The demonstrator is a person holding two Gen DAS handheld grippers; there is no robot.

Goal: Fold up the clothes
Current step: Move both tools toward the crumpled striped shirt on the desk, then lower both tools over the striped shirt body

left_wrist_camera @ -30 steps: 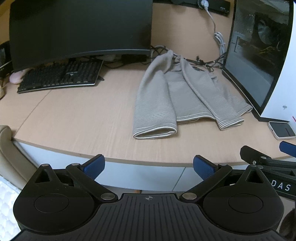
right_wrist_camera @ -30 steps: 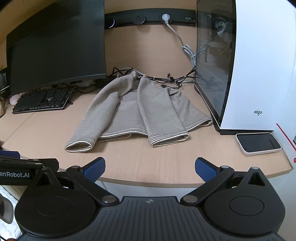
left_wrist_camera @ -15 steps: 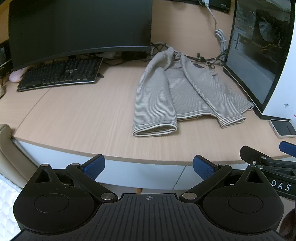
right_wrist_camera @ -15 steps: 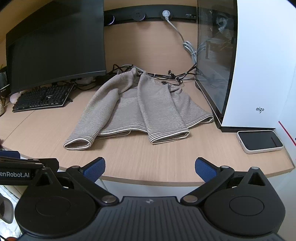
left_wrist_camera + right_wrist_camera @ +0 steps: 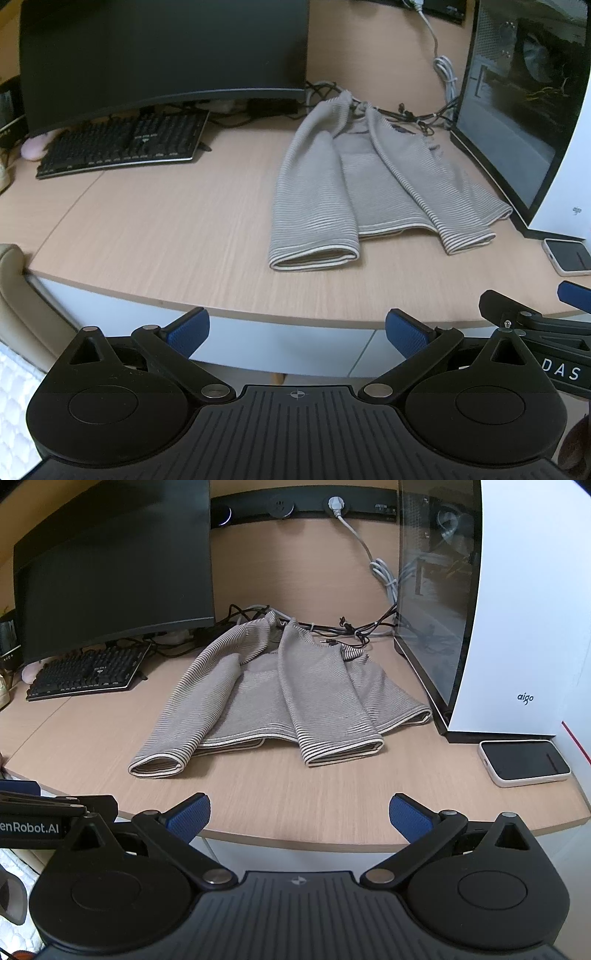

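Observation:
A grey striped sweater (image 5: 369, 188) lies flat on the wooden desk (image 5: 166, 236), both sleeves folded down over its body, cuffs toward me. It also shows in the right wrist view (image 5: 288, 698). My left gripper (image 5: 295, 332) is open and empty, held before the desk's front edge, short of the left cuff. My right gripper (image 5: 299, 814) is open and empty at the front edge, short of the right cuff. Each gripper shows at the edge of the other's view.
A dark monitor (image 5: 162, 55) and black keyboard (image 5: 122, 146) stand at the back left. A white PC case (image 5: 517, 609) with a glass side stands right. A phone (image 5: 524, 762) lies beside it. Cables (image 5: 354, 631) run behind the sweater.
Both grippers have moved a little forward toward the desk, so the sweater looks slightly larger and lower in view. Both stay open.

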